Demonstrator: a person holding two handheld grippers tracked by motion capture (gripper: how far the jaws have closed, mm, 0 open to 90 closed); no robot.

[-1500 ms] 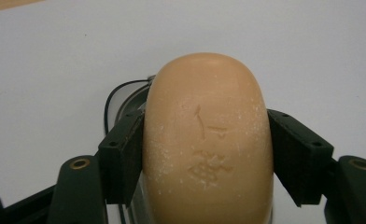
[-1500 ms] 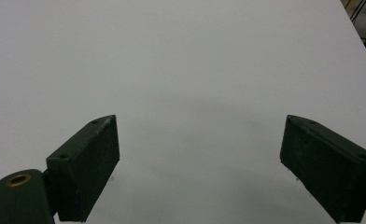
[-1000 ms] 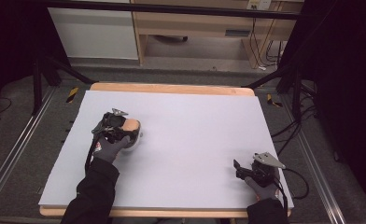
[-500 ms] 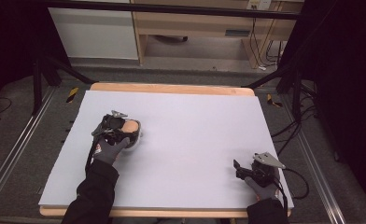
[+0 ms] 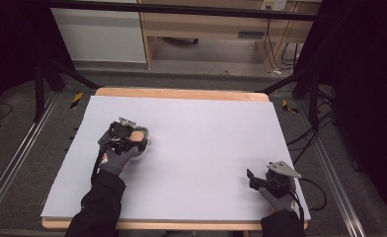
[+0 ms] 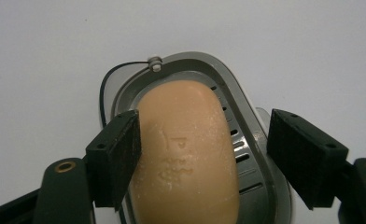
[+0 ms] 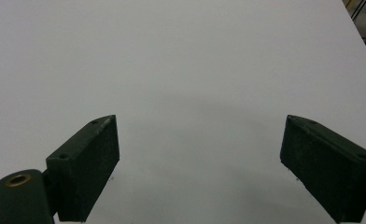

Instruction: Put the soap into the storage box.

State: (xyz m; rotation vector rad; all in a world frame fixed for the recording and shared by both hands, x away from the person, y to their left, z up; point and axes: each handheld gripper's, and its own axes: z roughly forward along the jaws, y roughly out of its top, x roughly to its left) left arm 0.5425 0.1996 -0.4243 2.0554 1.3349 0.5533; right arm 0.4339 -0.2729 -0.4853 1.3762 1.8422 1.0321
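On the left half of the white tabletop (image 5: 196, 148) a tan soap bar (image 6: 186, 154) lies in a grey slotted soap dish (image 6: 246, 140), and the left gripper (image 6: 202, 158) sits over it with its fingers (image 6: 118, 161) spread wide; one pad touches the bar's side, while the other stands apart from the bar, over the dish's far rim, so nothing is clamped. Near the tabletop's front right corner the right gripper (image 5: 260, 178) rests low in a gloved hand (image 5: 279, 200); its fingers (image 7: 90, 163) gape wide over bare white surface, holding nothing.
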